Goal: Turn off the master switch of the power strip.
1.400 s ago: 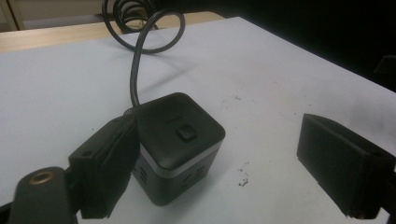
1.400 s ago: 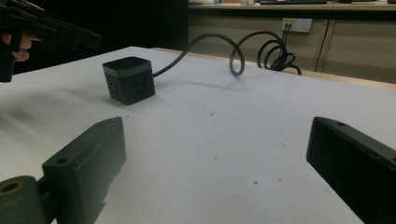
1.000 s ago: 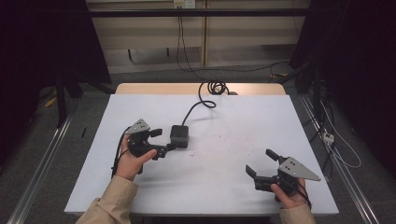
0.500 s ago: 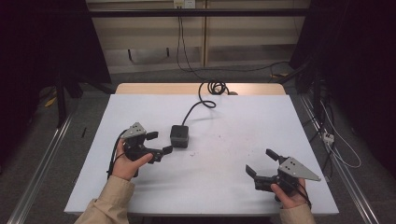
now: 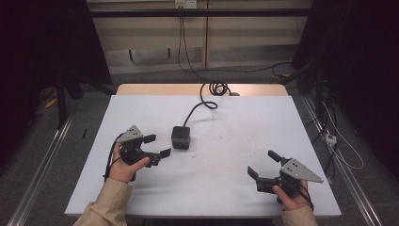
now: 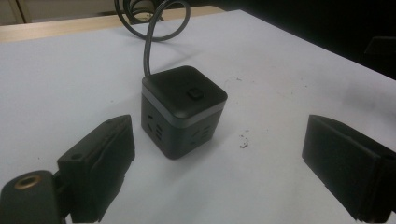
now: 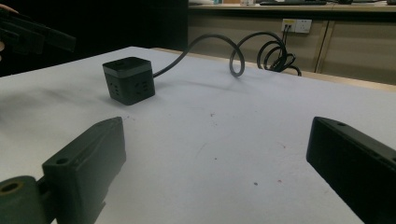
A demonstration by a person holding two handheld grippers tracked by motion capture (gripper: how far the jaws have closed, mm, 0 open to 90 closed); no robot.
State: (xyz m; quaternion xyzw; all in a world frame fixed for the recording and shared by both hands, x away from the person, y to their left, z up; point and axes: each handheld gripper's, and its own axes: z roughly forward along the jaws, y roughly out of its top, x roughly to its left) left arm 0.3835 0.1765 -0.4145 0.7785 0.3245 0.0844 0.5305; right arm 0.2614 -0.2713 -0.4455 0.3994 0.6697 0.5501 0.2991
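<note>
Left tongs [image 5: 156,146] gape empty just beside the cube socket [image 5: 180,137] mid-tabletop [image 5: 235,188], right tongs [image 5: 264,165] spread idle well apart; approach stage, closing squarely around the cube looks next.

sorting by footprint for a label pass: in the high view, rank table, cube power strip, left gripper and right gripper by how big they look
1. table
2. right gripper and left gripper, which look alike, so no ranking between them
3. cube power strip

Sleeves: beige, on both forearms.
Left hand-held gripper [image 5: 157,146]: black, grey three-cornered plate, black cable.
Right hand-held gripper [image 5: 263,163]: black jaws, grey plate.
</note>
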